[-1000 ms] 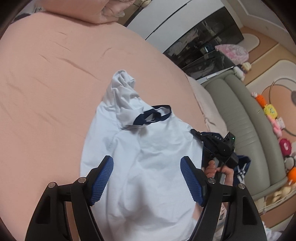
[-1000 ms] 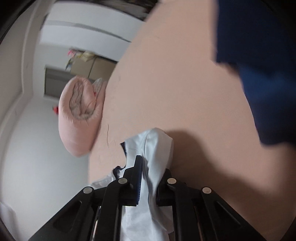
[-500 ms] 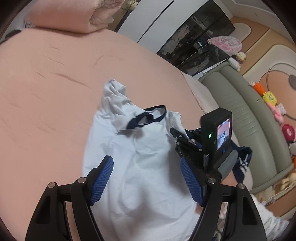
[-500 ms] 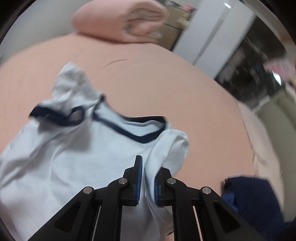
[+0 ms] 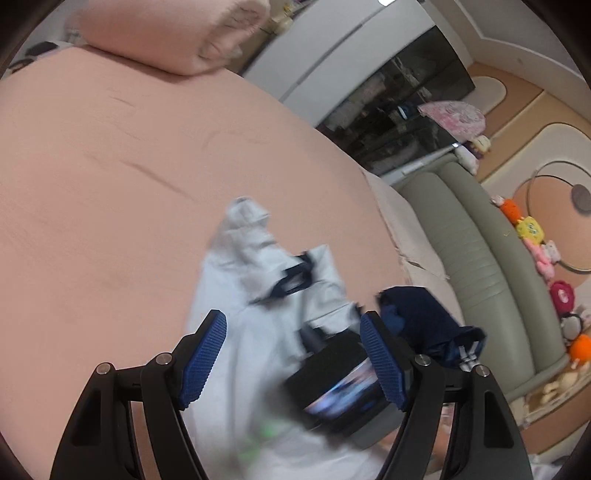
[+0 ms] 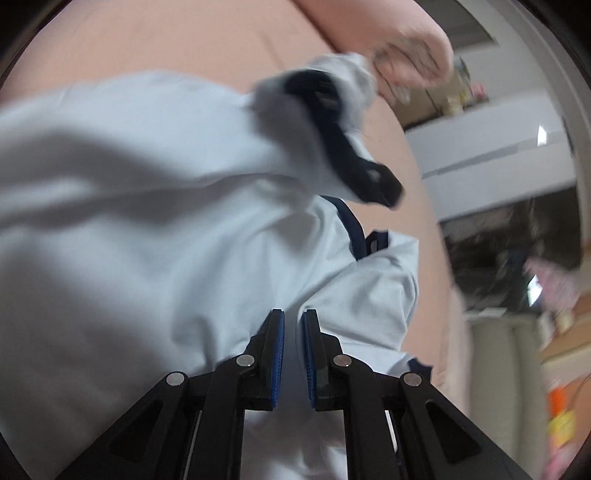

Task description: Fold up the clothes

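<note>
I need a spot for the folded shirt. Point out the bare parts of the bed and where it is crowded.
Free: the wide pink bed sheet left of the white T-shirt, up to the rolled pink blanket. Crowded: the right edge, where the navy garment lies beside the shirt, and the right hand-held gripper pinches the shirt.

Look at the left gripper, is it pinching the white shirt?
No, the left gripper has its blue pads spread wide above the white shirt, pinching nothing.

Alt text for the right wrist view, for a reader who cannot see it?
The right gripper has its jaws shut on a fold of a pale blue shirt with navy trim, spread on a pink bed. A rolled pink blanket lies beyond.
</note>
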The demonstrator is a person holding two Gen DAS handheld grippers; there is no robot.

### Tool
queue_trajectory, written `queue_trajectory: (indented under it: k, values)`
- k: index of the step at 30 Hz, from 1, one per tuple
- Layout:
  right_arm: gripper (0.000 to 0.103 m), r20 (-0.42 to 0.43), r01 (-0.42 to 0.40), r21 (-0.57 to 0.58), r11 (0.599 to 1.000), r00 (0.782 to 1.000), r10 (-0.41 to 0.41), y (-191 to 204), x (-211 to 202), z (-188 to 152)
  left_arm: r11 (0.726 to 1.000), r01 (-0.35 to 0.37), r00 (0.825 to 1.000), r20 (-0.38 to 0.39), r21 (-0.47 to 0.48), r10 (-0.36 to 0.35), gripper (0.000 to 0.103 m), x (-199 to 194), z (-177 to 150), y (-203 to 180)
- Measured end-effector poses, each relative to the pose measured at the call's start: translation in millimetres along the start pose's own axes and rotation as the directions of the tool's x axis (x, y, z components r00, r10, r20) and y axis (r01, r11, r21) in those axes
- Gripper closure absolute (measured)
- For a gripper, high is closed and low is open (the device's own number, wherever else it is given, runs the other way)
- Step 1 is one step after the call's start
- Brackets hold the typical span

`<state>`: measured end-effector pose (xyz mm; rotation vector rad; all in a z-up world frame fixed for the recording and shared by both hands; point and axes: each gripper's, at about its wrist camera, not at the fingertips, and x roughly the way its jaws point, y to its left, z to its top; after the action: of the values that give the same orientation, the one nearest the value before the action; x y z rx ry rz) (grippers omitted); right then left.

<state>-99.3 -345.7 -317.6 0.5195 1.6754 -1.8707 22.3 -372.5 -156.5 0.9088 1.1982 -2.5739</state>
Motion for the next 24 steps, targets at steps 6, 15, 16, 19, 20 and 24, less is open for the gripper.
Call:
queue_trajectory:
  k: [6,15,16,19,20,24]
  values:
    - [0.094,-0.021,0.119,-0.127,0.985,0.992,-0.123,23,3,-1,0.946,-0.082,0.975,-0.173,0.314,0.142,0.029,70,41,-102]
    - [0.094,0.016,0.164,-0.166,0.972,0.986,-0.164,16,-5,-13,0.821,-0.155,0.845,-0.356,0.549,0.398,0.029,145,28,-168]
    - [0.091,0.024,0.168,-0.173,0.971,0.986,-0.166,13,-10,-14,0.815,-0.164,0.840,-0.355,0.555,0.410,0.029,147,28,-170]
    - [0.037,0.085,0.154,-0.122,0.981,0.986,-0.144,-5,-36,-32,0.845,-0.163,0.857,-0.350,0.510,0.377,0.029,137,39,-171]
    - [0.021,0.114,0.148,-0.093,0.985,0.984,-0.137,-11,-47,-38,0.859,-0.157,0.865,-0.351,0.488,0.358,0.029,133,44,-171]
    - [0.021,0.192,0.092,0.047,0.995,0.976,-0.100,-38,-96,-68,0.843,-0.186,0.857,-0.336,0.505,0.390,0.029,140,51,-176]
